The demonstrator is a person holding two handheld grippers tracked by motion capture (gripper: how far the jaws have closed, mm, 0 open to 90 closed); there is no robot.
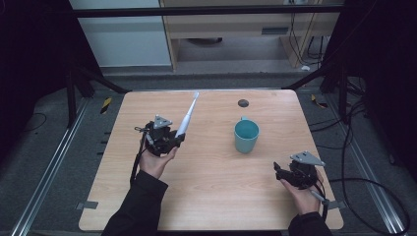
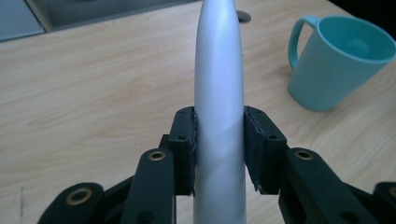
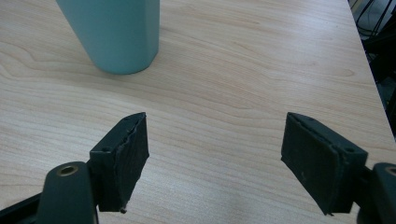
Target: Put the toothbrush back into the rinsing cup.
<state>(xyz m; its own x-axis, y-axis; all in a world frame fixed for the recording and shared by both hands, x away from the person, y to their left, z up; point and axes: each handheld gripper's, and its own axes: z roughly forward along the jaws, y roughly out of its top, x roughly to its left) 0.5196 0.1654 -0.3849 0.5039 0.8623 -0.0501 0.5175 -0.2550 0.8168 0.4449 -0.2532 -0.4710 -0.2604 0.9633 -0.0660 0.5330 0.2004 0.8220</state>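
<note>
Overhead plus close views; shared cup [image 1: 246, 136]

Wooden table [image 1: 211, 196] bears teal mug [image 1: 245, 136] (upright)

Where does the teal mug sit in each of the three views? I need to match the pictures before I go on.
High view: the teal mug stands right of centre on the table, handle at its far side.
Left gripper view: upper right corner, handle at its left, right of the held electric toothbrush.
Right gripper view: its lower body at the top left, beyond the open jaws.
Shared landmark: the light wooden table.
</note>
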